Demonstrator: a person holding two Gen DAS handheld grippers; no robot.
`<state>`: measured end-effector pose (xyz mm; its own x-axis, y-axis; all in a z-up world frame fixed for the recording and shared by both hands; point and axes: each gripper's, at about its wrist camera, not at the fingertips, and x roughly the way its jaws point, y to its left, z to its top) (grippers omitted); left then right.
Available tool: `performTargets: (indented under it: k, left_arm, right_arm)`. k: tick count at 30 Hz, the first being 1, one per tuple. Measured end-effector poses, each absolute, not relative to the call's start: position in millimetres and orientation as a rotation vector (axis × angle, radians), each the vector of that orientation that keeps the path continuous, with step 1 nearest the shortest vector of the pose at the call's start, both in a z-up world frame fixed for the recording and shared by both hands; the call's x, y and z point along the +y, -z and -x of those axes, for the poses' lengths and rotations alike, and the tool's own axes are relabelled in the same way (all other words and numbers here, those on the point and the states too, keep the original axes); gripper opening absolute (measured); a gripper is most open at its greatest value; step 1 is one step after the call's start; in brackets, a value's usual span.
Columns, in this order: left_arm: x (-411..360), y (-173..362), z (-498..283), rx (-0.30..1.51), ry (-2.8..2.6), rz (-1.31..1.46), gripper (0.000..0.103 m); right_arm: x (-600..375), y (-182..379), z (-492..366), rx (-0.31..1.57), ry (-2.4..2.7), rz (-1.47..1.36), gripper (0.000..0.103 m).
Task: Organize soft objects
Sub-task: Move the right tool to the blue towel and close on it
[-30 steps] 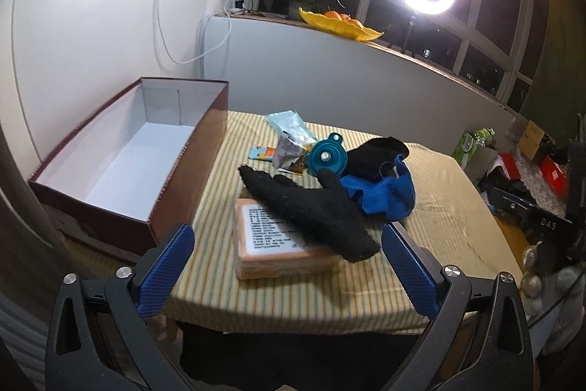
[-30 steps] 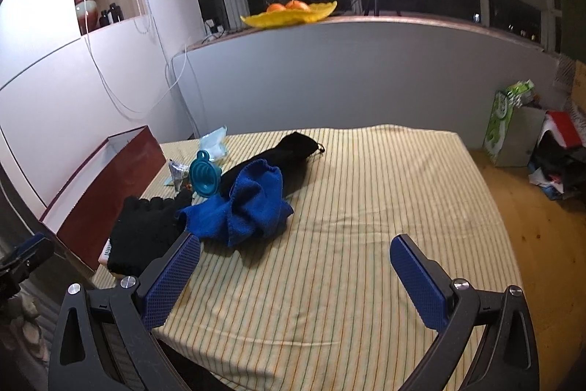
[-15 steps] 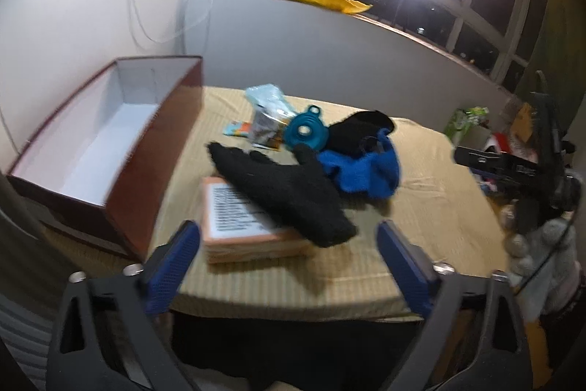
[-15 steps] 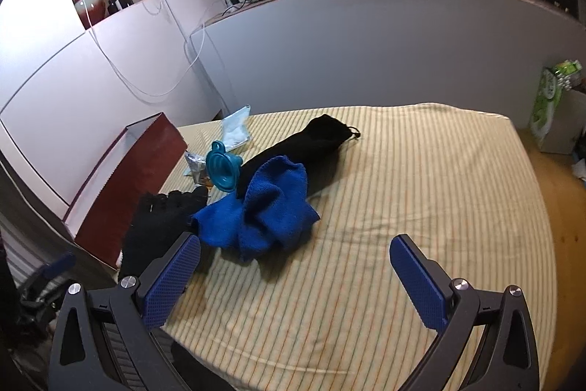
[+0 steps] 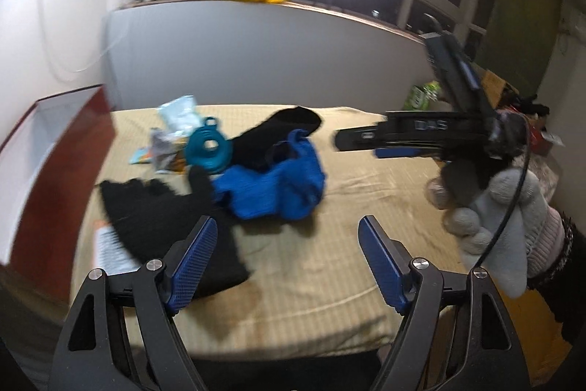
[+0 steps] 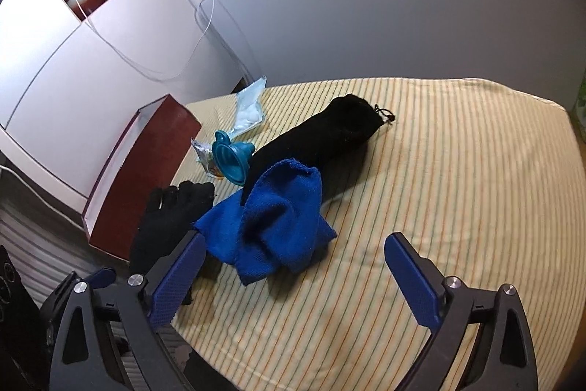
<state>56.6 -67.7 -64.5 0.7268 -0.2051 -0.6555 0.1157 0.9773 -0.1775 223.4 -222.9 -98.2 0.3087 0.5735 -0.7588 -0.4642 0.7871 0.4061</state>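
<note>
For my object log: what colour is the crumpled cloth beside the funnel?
Bright blue; the cloth shows best in the right wrist view.

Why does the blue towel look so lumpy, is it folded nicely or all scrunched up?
Scrunched up. The blue towel sits in a bunched heap with uneven folds and loose corners sticking out, partly overlapping the black pouch.

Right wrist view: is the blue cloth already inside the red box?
No, the blue cloth lies crumpled on the striped tablecloth, beside the red box.
</note>
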Motion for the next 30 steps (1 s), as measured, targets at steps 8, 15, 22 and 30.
performTargets:
  k: [8,15,22,30]
  left_arm:
    - [-97.8,92.3,-107.9,0.818,0.202,0.116,0.079]
    - [-93.8,117.1,-142.4,0.887,0.152,0.158,0.072]
    - [-91.3,132.4,-156.1,0.929,0.121,0.149,0.065]
    - [-87.0,138.1,-162.9,0.936,0.129,0.18,0.034]
  right_arm:
    - [-217.9,127.6,-262.5,1.187,-0.774,-0.21,0.088]
    - [-201.2,158.8,-278.7,1.288,-0.84,-0.211,0.069]
    - [-188.2,165.9,-282.7,1.308,-0.916,-0.208,0.057]
    - [-183.6,173.2,-275.7,1.343,-0.956,-0.236,0.031]
